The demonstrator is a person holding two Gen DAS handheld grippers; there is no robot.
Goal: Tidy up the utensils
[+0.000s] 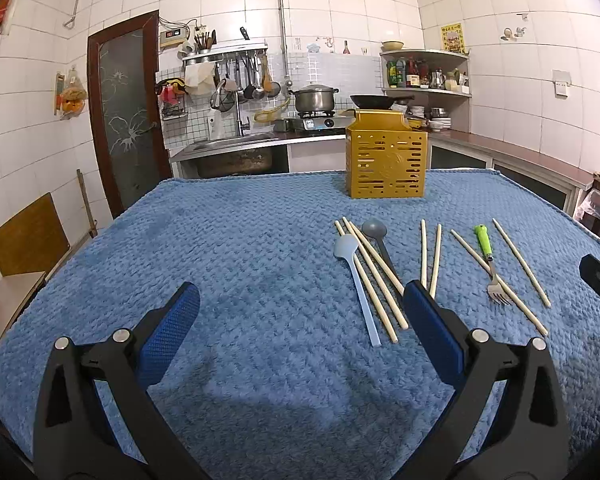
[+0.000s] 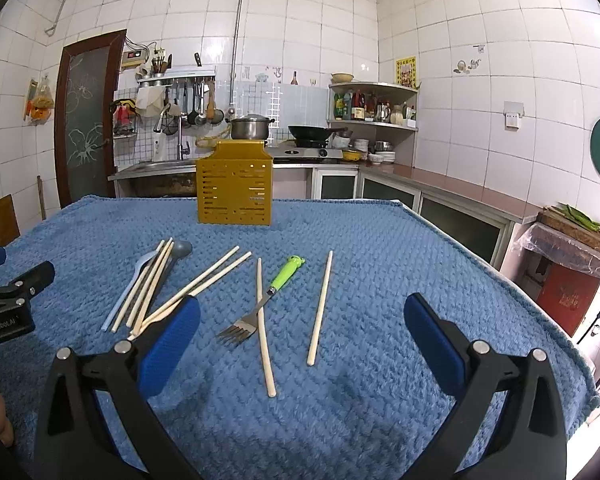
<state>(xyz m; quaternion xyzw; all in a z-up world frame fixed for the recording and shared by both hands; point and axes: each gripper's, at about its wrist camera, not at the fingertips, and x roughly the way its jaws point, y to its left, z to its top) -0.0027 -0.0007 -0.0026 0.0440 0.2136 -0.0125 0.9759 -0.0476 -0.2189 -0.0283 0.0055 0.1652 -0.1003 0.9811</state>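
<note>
A yellow slotted utensil holder stands at the far side of the blue towel. Several wooden chopsticks, a light blue spoon, a grey spoon and a green-handled fork lie loose on the towel. My left gripper is open and empty, above the towel left of the utensils. My right gripper is open and empty, above the fork and two chopsticks.
A wooden chair stands left of the table. Behind are a sink counter, a stove with a pot and a wok, and a corner shelf. A red box under plastic sits at the right.
</note>
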